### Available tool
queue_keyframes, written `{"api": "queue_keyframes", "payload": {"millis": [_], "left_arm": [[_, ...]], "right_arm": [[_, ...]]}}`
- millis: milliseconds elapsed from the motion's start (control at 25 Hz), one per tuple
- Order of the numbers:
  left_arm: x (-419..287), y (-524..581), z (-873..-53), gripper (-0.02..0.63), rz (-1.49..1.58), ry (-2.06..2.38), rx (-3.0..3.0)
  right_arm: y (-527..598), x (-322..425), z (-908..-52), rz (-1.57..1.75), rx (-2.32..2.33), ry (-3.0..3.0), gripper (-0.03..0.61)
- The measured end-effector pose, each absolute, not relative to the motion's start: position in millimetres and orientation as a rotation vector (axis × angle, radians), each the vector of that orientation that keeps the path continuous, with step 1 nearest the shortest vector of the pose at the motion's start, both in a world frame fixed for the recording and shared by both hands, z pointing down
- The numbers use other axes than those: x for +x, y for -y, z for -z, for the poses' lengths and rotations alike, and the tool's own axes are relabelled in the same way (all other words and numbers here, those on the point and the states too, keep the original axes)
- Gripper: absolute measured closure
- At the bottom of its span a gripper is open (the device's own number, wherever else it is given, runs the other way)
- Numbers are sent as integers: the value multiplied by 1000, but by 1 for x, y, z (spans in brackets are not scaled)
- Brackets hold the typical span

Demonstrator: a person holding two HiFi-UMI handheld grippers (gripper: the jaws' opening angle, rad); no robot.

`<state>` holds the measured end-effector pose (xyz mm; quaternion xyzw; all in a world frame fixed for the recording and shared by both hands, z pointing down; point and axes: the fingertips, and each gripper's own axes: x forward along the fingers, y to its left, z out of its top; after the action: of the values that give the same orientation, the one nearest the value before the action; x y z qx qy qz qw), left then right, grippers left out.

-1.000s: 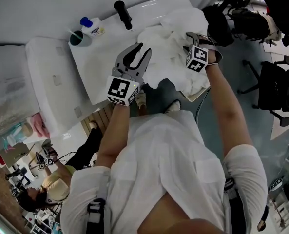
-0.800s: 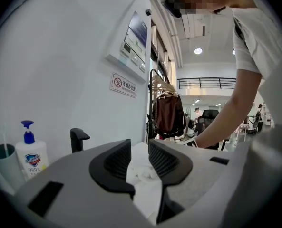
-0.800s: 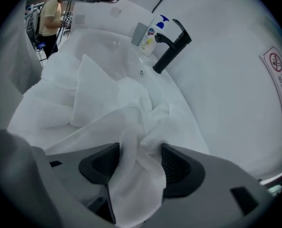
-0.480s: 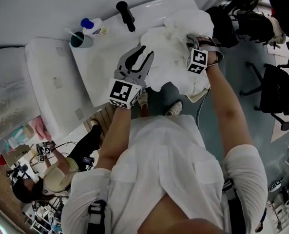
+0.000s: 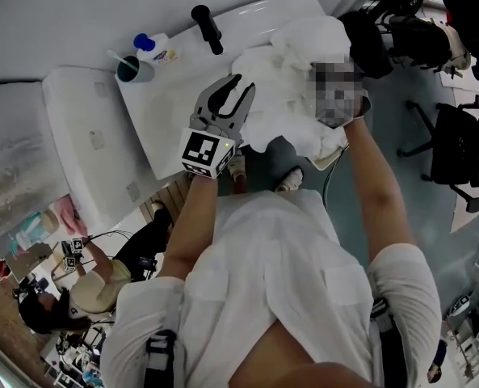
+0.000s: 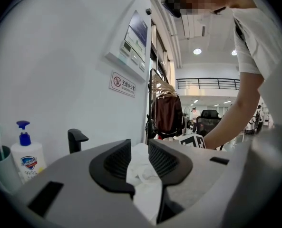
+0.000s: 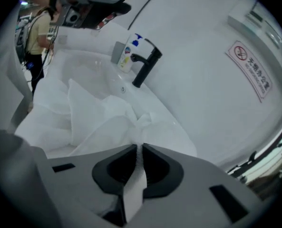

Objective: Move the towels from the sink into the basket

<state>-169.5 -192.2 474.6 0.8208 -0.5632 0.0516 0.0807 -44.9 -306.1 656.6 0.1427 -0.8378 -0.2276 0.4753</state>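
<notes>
A heap of white towels lies over the right part of the white sink counter. My left gripper reaches into the heap's left side. In the left gripper view, towel cloth fills the gap between its jaws. My right gripper sits at the heap's right side, mostly hidden in the head view. Its jaws are closing, and a thin fold of towel is pinched between them. More towel spreads toward the basin.
A black faucet stands at the counter's back edge, with a soap bottle and a teal cup to its left. A pale rim shows under the towels' right edge. Office chairs stand on the floor at right.
Both grippers have shifted slightly into the towel heap. The heap has bunched up a little between them.
</notes>
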Motion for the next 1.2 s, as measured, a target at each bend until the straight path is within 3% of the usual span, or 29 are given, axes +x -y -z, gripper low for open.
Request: {"api": "queue_keyframes", "payload": {"millis": [600, 1200], "left_arm": [[-134, 196, -447, 502, -138, 1634, 2546], [-70, 191, -421, 502, -110, 1512, 2677]], "right_arm": [[306, 7, -556, 91, 862, 2418, 529], [271, 110, -458, -52, 1331, 2573, 531]]}}
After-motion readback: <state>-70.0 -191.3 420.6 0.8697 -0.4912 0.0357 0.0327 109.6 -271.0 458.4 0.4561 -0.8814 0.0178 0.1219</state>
